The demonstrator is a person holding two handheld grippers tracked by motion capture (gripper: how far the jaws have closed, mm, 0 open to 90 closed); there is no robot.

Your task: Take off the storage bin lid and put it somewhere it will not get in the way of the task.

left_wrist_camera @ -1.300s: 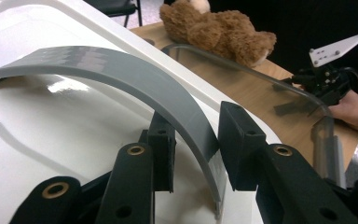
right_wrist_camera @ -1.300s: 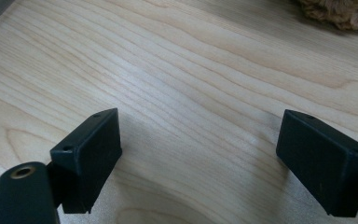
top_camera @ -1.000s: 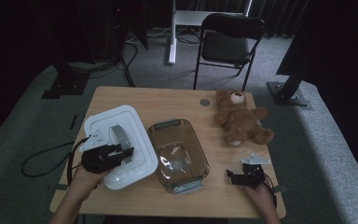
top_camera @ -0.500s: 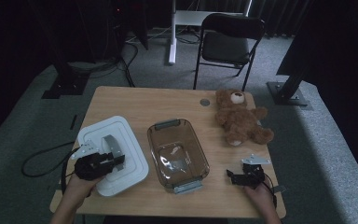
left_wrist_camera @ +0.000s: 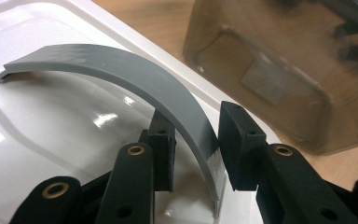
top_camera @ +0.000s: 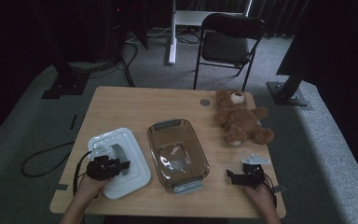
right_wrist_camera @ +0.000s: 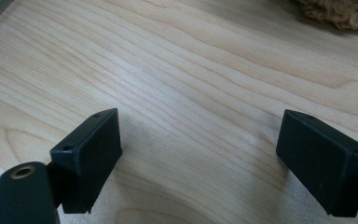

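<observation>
Between left hand-held gripper jaws: lid's grey handle.

The back half of the worktop lies bare, giving open passage. The glass dish stands in the middle, just beside the white lid on its left, leaving little gap there. Bare wood spreads between the dish and the right tongs; the teddy bear blocks the far right.
</observation>
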